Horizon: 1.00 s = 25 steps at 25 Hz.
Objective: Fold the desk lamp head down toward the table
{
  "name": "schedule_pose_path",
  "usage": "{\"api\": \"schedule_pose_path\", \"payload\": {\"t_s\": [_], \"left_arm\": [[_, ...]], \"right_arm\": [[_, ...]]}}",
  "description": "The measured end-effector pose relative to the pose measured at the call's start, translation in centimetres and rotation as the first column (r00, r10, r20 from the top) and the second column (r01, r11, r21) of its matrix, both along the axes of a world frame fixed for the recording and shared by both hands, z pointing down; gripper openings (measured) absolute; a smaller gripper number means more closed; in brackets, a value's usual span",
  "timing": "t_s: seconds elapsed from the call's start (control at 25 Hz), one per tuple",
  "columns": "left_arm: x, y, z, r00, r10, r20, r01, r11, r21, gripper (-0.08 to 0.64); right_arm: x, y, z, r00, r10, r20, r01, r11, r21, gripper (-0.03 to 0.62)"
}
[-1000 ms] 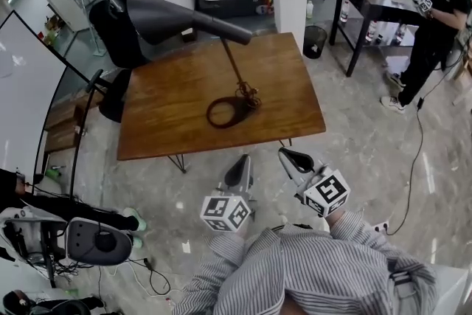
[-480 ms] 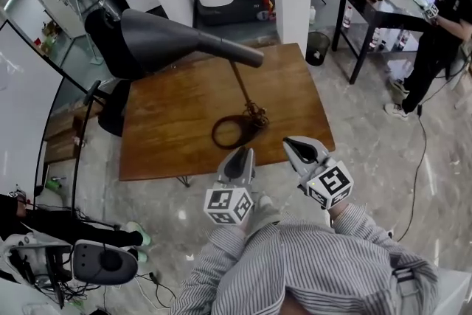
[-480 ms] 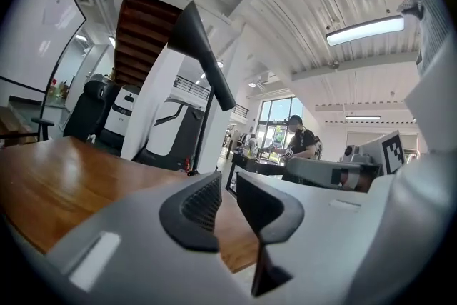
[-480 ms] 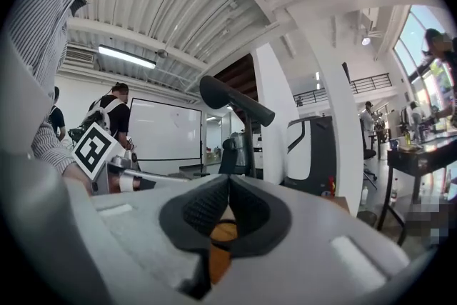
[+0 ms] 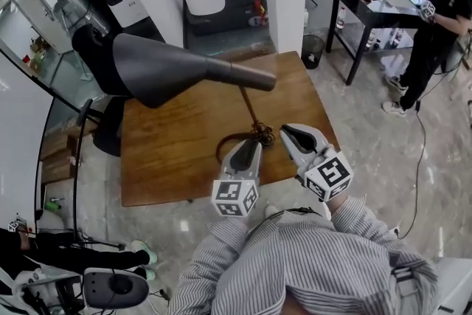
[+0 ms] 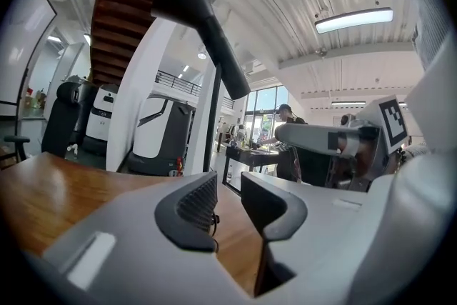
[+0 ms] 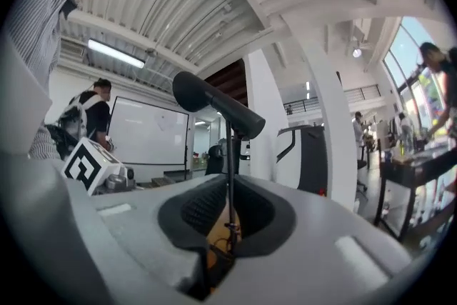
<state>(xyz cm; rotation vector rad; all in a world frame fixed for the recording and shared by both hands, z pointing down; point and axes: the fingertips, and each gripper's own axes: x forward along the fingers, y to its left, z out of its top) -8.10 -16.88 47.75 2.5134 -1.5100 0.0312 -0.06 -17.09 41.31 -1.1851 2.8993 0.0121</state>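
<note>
Left tool [image 5: 249, 147] just opened wide, empty; right tool [image 5: 287, 133], all but closed, just parting, empty, near lamp [image 5: 169, 68].

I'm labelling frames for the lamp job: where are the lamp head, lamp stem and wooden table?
lamp head [image 5: 158, 68], head view, on the wide dark cone.
lamp stem [image 5: 251, 107], head view, midway along the thin rod.
wooden table [image 5: 166, 155], head view, bare wood left of the lamp.

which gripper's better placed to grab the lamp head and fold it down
Left, probably. The left gripper sits toward the lamp head, its jaws just opened wide and empty; the right gripper faces the stem, its empty jaws nearly shut, only starting to part.
</note>
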Motion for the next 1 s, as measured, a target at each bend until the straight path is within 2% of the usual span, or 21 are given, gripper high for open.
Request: {"api": "schedule_pose_path", "payload": {"t_s": [0.16,0.36,0.56,0.64,0.76,0.8,0.88,1.0], "left_arm": [[0.2,-2.1,-0.2,1.000,0.002,0.002,-0.002,1.000,0.006,0.114],[0.0,-4.2,-0.5,1.000,-0.017,0.000,0.017,1.000,0.005,0.114],[0.1,-6.0,-0.8,1.000,-0.029,0.009,0.029,1.000,-0.001,0.114],[0.2,-6.5,-0.7,0.999,-0.037,0.005,0.037,0.999,-0.006,0.114],[0.5,-7.2,-0.3,0.999,-0.040,0.001,0.040,0.999,-0.009,0.114],[0.6,-7.4,-0.3,0.999,-0.037,-0.004,0.037,0.999,-0.008,0.114],[0.9,-7.7,-0.4,0.999,-0.028,-0.018,0.028,1.000,-0.008,0.126],[1.2,-8.1,-0.2,0.999,-0.024,-0.021,0.024,1.000,-0.017,0.127]], "right_arm": [[0.2,-1.9,-1.5,0.994,0.067,-0.090,-0.057,0.992,0.109,0.028],[0.3,-4.0,-2.5,0.985,0.075,-0.152,-0.057,0.991,0.121,0.056],[-0.6,-5.4,-4.2,0.979,0.089,-0.182,-0.053,0.979,0.197,0.101],[-0.8,-5.8,-4.5,0.982,0.074,-0.174,-0.038,0.979,0.202,0.120],[-1.0,-6.3,-4.1,0.995,0.014,-0.095,0.000,0.990,0.142,0.124],[-1.0,-6.5,-3.9,0.994,0.014,-0.104,0.002,0.989,0.150,0.126],[-1.2,-6.8,-4.0,0.983,0.057,-0.175,-0.019,0.977,0.212,0.143],[-1.2,-7.3,-5.2,0.951,0.137,-0.276,-0.041,0.944,0.328,0.200]]}}
